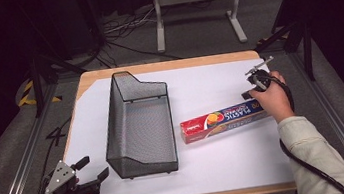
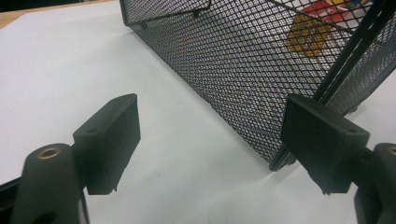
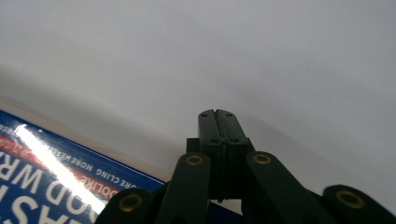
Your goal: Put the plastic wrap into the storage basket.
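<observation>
Left gripper (image 1: 92,170): jaws spread wide, empty, black mesh basket (image 1: 138,126) just ahead of them; right gripper (image 3: 218,126): jaws pressed together, empty, plastic wrap box (image 1: 223,119) lay beside them.

Left gripper (image 1: 92,170) held low with fingers (image 2: 109,140) spread wide; right gripper (image 3: 217,122) closed, apparently empty.

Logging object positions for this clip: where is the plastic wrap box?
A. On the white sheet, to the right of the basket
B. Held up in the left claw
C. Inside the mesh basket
A: the plastic wrap box lies flat on the white sheet, apart from the mesh basket.
</observation>
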`<state>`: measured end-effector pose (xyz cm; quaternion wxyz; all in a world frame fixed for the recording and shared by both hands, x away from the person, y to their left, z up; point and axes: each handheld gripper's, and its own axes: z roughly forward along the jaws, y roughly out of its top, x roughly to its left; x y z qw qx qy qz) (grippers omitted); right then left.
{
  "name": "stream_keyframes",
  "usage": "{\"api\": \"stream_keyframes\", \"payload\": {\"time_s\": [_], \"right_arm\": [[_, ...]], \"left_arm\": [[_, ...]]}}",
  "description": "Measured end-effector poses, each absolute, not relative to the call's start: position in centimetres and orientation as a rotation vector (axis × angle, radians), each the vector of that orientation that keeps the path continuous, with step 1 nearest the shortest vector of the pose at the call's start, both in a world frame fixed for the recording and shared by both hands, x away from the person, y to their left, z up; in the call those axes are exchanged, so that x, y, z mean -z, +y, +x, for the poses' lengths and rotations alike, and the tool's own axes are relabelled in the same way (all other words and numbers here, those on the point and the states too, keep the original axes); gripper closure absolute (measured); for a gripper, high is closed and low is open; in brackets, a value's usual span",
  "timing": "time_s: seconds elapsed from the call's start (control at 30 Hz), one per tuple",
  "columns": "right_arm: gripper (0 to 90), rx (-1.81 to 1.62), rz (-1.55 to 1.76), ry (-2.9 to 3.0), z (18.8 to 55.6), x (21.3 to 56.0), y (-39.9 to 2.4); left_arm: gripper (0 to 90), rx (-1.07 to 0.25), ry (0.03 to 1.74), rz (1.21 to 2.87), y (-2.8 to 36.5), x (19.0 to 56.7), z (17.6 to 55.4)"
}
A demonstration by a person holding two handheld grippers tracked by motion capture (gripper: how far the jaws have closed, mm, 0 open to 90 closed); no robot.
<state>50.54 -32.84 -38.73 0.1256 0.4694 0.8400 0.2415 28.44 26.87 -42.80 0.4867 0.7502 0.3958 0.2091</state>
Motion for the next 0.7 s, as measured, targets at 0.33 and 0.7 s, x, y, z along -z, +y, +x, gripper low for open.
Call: {"api": "stream_keyframes", "payload": {"time_s": [0.33,0.7], "right_arm": [[90.0,-0.623,1.472,2.445,51.07,39.77,-33.45],[90.0,-0.580,1.549,2.456,50.95,39.55,-33.49]], "left_arm": [[20.7,-0.506,0.962,1.818,26.96,42.79,28.39],[20.6,-0.502,0.962,1.814,27.09,42.75,28.28]]}}
